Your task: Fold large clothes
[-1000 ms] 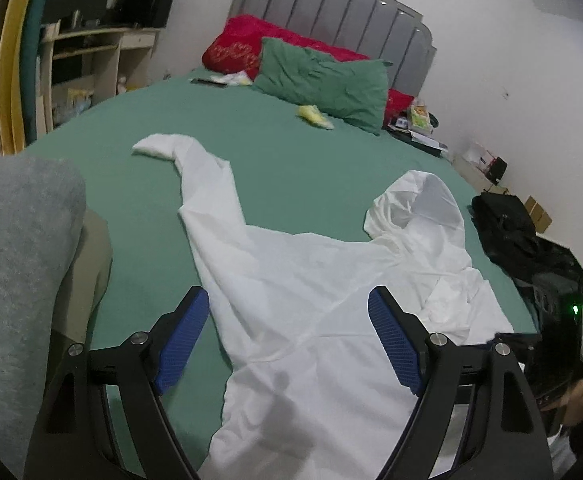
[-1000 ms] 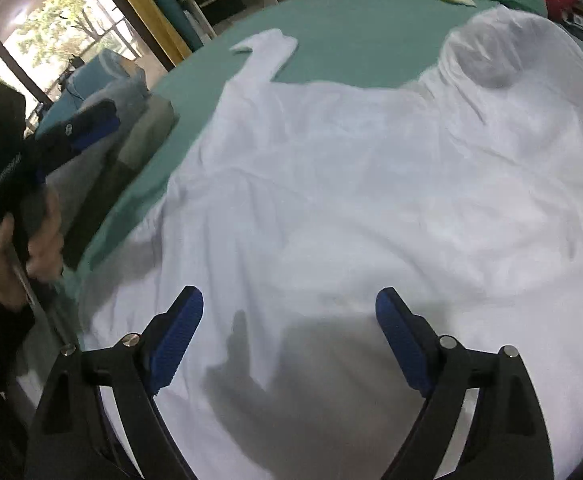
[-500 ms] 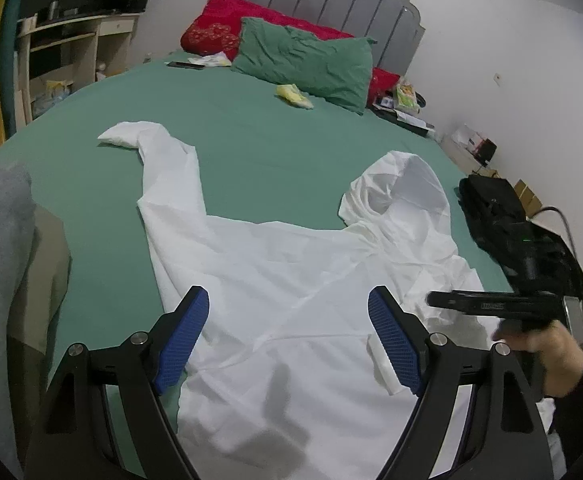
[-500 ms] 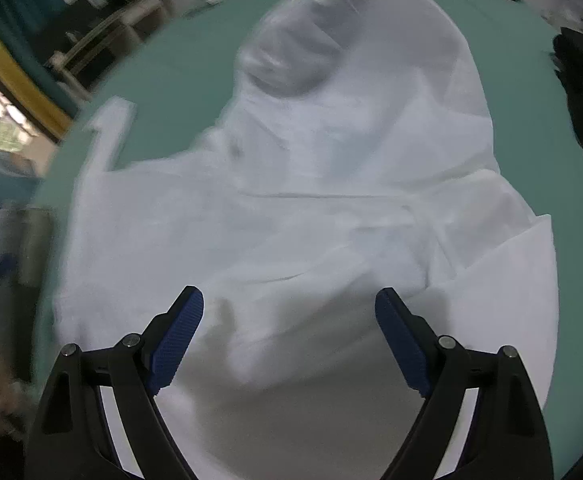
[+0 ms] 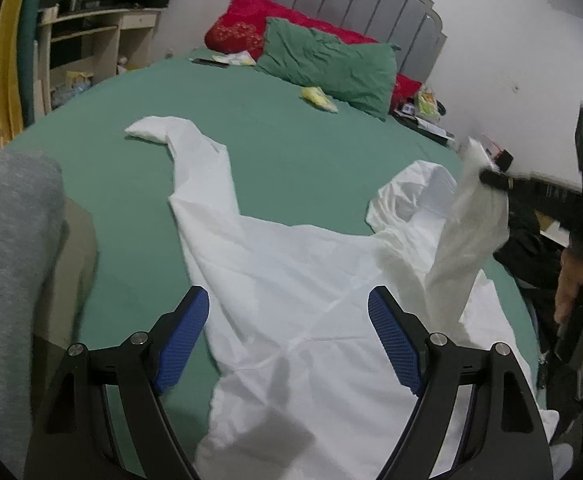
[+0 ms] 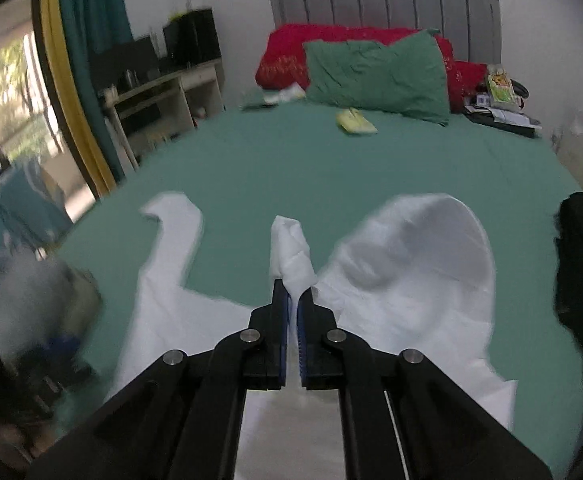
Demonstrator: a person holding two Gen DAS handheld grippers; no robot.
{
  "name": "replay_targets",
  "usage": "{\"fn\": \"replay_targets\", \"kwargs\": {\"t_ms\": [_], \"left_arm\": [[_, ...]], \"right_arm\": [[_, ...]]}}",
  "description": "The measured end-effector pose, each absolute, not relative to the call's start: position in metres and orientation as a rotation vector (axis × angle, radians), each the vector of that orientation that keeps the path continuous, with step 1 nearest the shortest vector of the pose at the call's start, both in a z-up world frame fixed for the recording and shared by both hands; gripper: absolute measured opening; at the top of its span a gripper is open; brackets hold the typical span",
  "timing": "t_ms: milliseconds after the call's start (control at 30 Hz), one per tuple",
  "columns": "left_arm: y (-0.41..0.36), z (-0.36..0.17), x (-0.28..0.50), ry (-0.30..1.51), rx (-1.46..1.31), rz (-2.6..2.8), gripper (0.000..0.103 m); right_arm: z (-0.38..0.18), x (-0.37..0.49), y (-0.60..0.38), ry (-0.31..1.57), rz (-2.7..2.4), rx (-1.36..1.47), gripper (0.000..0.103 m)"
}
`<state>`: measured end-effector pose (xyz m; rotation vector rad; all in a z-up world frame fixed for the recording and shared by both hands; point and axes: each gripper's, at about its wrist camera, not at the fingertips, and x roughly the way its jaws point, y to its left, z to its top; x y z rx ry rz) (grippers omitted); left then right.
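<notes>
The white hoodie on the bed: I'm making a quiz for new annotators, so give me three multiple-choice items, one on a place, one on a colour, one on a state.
1. Where does the yellow cloth lie?
A. before the green pillow
B. on the desk
C. on the hoodie

2. What colour is the bed sheet?
A. grey
B. green
C. red

3. How is the right gripper?
A. open above the hood
B. shut on nothing
C. shut on a sleeve

Key: 1 A, the yellow cloth sits on the sheet by the green pillow. 2 B, green all over. 3 C, the right gripper pinches a hoodie sleeve, lifted.
</notes>
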<state>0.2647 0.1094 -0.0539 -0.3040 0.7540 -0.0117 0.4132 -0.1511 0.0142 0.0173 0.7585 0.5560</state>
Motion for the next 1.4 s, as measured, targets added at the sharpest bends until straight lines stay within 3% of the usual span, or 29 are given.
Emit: {"fn": "replay_targets", "kwargs": {"t_ms": [100, 167, 200, 233, 267, 433, 567, 667, 733, 833, 867, 900, 933, 1067, 1400], "left_arm": [[0.116, -0.051, 0.259, 0.727, -0.279, 0.035, 0.085], [0.12, -0.053, 0.258, 0.727, -0.275, 0.054, 0.085], [0.122, -0.055, 0.258, 0.735, -0.282, 0.055, 0.085], [0.123, -0.056, 0.26, 0.746, -0.292, 0.052, 0.085], [0.122, -0.057, 0.26, 0.751, -0.3, 0.045, 0.085], [0.105, -0.062, 0.274, 0.792, -0.313, -0.038, 0.085], [0.081, -0.066, 0.288, 0.813, -0.305, -0.107, 0.085], [0.059, -0.071, 0.313, 0.815, -0.245, -0.132, 0.085], [0.05, -0.075, 0.327, 0.812, -0.197, -0.126, 0.085], [0.038, -0.084, 0.35, 0.834, -0.115, -0.132, 0.085], [0.036, -0.088, 0.354, 0.849, -0.099, -0.139, 0.085], [0.035, -0.094, 0.358, 0.869, -0.075, -0.148, 0.085], [0.034, -0.102, 0.361, 0.89, -0.046, -0.15, 0.085], [0.043, -0.132, 0.362, 1.022, -0.003, -0.064, 0.081], [0.076, -0.122, 0.334, 1.004, -0.053, -0.047, 0.081]], "right_arm": [[0.008, 0.408, -0.11, 0.8, 0.704, 0.088, 0.007], [-0.006, 0.404, -0.076, 0.79, 0.773, 0.018, 0.025], [-0.011, 0.402, -0.071, 0.775, 0.801, 0.014, 0.062], [-0.017, 0.401, -0.068, 0.771, 0.895, 0.044, 0.093], [-0.02, 0.398, -0.074, 0.769, 0.953, 0.083, 0.097], [-0.024, 0.398, -0.141, 0.735, 0.766, 0.059, 0.097], [-0.062, 0.422, -0.258, 0.826, 0.428, 0.059, 0.097], [-0.11, 0.44, -0.337, 0.978, 0.305, 0.096, 0.095], [-0.135, 0.444, -0.37, 1.062, 0.302, 0.123, 0.078], [-0.161, 0.444, -0.388, 1.147, 0.396, 0.187, 0.069], [-0.165, 0.442, -0.385, 1.147, 0.446, 0.179, 0.053], [-0.168, 0.438, -0.384, 1.144, 0.461, 0.148, 0.025], [-0.17, 0.438, -0.38, 1.142, 0.454, 0.104, 0.004], [-0.166, 0.454, -0.408, 1.076, 0.351, 0.134, 0.003], [-0.169, 0.462, -0.486, 1.039, 0.004, 0.223, 0.003]]}}
